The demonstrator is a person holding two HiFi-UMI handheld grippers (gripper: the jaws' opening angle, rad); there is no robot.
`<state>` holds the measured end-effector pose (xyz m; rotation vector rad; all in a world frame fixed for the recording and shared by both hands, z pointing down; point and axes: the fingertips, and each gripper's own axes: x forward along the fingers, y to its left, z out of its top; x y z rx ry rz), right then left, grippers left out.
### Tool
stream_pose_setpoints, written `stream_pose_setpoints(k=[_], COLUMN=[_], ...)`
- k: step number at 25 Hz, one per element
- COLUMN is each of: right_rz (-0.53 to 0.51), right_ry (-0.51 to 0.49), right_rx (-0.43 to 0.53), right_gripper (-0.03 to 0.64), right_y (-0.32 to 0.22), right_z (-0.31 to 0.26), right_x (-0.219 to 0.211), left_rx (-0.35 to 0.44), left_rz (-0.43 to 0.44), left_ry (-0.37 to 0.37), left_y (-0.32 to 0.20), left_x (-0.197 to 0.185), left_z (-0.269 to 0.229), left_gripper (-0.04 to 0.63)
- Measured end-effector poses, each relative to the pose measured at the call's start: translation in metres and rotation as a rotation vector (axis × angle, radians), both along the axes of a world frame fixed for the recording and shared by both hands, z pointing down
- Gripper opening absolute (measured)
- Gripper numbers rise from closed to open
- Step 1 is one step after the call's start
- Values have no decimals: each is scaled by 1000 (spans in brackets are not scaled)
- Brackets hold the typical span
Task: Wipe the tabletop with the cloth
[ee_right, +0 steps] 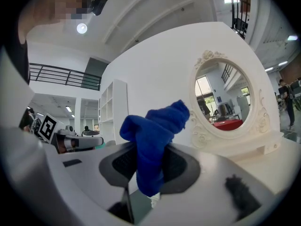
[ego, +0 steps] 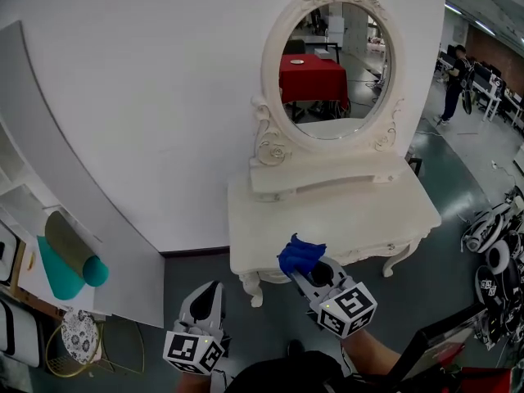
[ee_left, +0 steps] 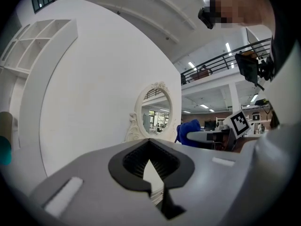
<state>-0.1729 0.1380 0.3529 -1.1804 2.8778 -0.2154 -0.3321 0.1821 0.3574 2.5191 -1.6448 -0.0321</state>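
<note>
A blue cloth point(ego: 300, 254) is bunched up in my right gripper point(ego: 305, 267), which is shut on it just above the front edge of the white dressing table point(ego: 360, 215). In the right gripper view the cloth point(ee_right: 155, 126) sticks up between the jaws of the right gripper point(ee_right: 149, 175), with the oval mirror point(ee_right: 221, 98) beyond. My left gripper point(ego: 210, 290) hangs lower left of the table, over the floor, shut on nothing. From the left gripper view, past the left gripper point(ee_left: 149, 147), the cloth point(ee_left: 189, 128) and the mirror point(ee_left: 155, 109) are visible.
The oval mirror point(ego: 332, 68) stands at the table's back against a curved white wall. A white shelf unit with teal and olive rolls point(ego: 70, 260) and a wire basket point(ego: 82, 338) are at the left. Equipment point(ego: 495, 244) lies on the floor at the right.
</note>
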Motion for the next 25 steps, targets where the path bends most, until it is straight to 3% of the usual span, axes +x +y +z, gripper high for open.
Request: stream_pose_setpoints(k=[13, 20, 25], right_rz=[-54, -26, -6], right_ry=[-11, 9, 38], right_rx=[-14, -16, -20], right_gripper=[123, 123, 123], right_y=[-56, -89, -119], right_z=[6, 7, 7], right_x=[9, -21, -44], left_rx=[-52, -3, -9], left_rz=[5, 56, 66], left_ry=[-34, -41, -44], left_y=[-54, -87, -115], left_x=[23, 2, -22], left_z=[3, -1, 4], left_gripper=[7, 7, 6])
